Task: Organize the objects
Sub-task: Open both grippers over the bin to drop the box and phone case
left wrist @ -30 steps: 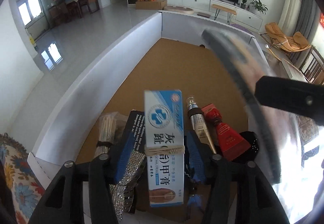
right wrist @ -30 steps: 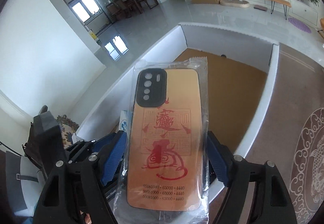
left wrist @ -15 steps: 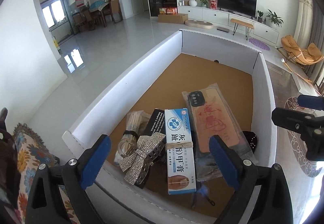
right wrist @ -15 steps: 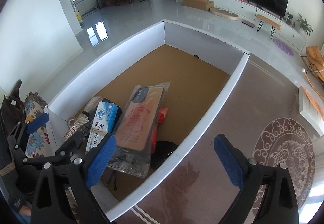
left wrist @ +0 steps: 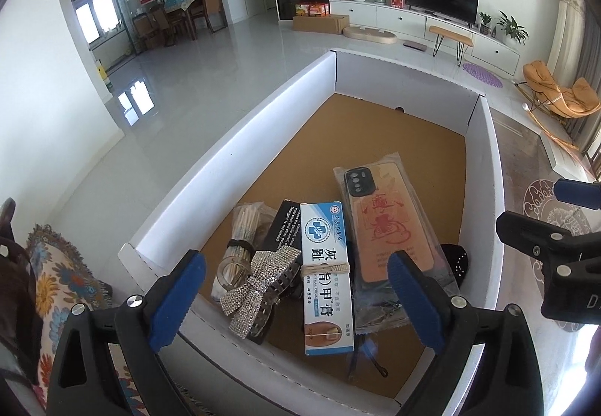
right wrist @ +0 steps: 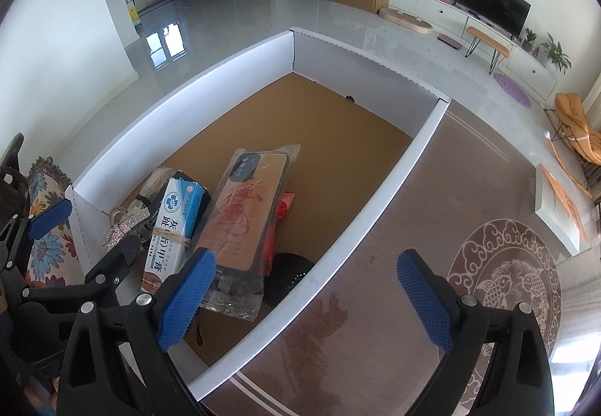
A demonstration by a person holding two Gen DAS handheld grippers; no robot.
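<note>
Clearly risky: both claws, left gripper [left wrist: 296,297] and right gripper [right wrist: 306,288], gaping wide and holding nothing above the white box [left wrist: 233,153], with bagged phone case [left wrist: 390,228] perched slantwise on ointment box [left wrist: 326,277] just ahead, liable to slide if nudged.

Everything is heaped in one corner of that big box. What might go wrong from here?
The bagged phone case lies tilted on other items, so it may slide off if nudged. The ointment box rests across the rhinestone bow clip and a black box; reaching under could topple it. Both hand-held grippers, left and right, are open and close together, so they might bump.
</note>
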